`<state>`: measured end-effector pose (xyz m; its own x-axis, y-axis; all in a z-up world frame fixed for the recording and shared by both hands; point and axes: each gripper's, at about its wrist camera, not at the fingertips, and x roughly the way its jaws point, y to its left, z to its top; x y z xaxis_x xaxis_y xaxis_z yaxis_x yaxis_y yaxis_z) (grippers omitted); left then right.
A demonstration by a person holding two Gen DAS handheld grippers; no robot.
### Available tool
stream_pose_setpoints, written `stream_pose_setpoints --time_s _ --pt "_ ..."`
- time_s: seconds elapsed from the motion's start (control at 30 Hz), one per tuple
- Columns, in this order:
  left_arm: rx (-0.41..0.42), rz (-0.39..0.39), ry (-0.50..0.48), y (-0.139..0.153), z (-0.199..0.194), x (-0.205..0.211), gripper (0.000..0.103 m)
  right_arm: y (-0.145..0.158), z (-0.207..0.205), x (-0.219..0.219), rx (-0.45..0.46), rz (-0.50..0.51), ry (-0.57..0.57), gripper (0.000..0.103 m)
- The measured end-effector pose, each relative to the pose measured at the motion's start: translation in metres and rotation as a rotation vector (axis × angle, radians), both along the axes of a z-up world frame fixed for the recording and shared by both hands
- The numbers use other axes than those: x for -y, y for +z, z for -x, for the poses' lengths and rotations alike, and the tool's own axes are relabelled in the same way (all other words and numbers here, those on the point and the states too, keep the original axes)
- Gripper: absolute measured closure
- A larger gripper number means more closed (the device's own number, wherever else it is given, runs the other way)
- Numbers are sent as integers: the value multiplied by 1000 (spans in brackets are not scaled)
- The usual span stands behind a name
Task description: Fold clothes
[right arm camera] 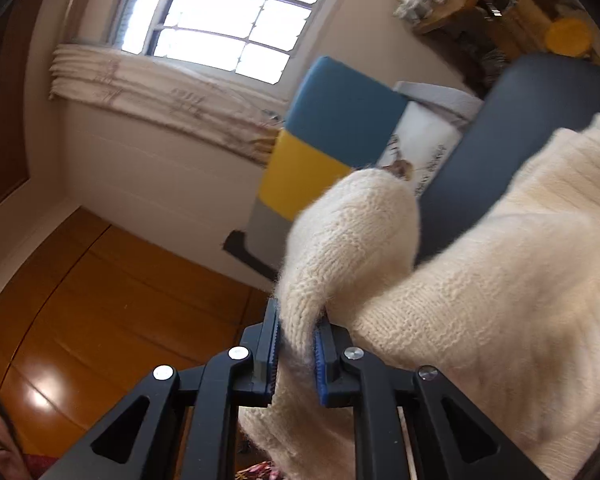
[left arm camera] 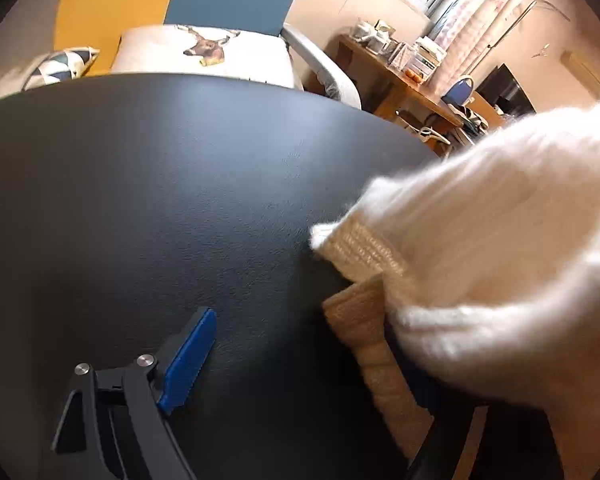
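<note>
A cream knitted sweater (left arm camera: 500, 260) hangs at the right of the left wrist view, its ribbed cuff (left arm camera: 360, 248) dangling just over the dark round table (left arm camera: 140, 200). My left gripper (left arm camera: 304, 380) is open above the table. Its left blue pad (left arm camera: 188, 360) is bare, and the sweater drapes over and hides the right finger. In the right wrist view my right gripper (right arm camera: 296, 344) is shut on a bunched fold of the sweater (right arm camera: 480, 300), lifted off the table (right arm camera: 540, 120) and tilted.
A chair with a deer-print cushion (left arm camera: 208, 52) stands behind the table. A cluttered wooden desk (left arm camera: 400, 68) is at the back right. A blue and yellow panel (right arm camera: 332, 128), a window (right arm camera: 228, 20) and wooden floor (right arm camera: 100, 300) fill the right wrist view. A person's head shows at its lower left edge.
</note>
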<state>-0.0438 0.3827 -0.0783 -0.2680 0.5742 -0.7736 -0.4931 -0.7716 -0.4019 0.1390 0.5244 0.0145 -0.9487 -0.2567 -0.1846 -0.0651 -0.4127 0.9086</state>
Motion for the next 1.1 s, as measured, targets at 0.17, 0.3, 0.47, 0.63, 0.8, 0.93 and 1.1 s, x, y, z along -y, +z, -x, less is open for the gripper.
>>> stream_pose_setpoints --time_s 0.17,0.3,0.47,0.63,0.8,0.93,1.1 --pt "-3 20 -47 4 -5 -14 16 -26 -48 -32 129 -64 -240 90" --pt "-63 56 -37 4 -5 -15 16 -57 -83 -50 204 -7 -328 90" --pt "-120 126 6 -6 -1 -14 16 -86 -96 -49 228 52 -327 90" --pt "-137 114 8 2 17 -21 15 -95 -92 -51 202 61 -308 90" --pt "-93 170 12 -3 54 -47 9 -103 -90 -53 180 79 -311 90" --pt "-51 110 16 -3 66 -57 8 -117 -91 -52 176 111 -302 90" --pt "-9 51 -67 -4 61 -81 5 -125 -95 -51 175 118 -297 90"
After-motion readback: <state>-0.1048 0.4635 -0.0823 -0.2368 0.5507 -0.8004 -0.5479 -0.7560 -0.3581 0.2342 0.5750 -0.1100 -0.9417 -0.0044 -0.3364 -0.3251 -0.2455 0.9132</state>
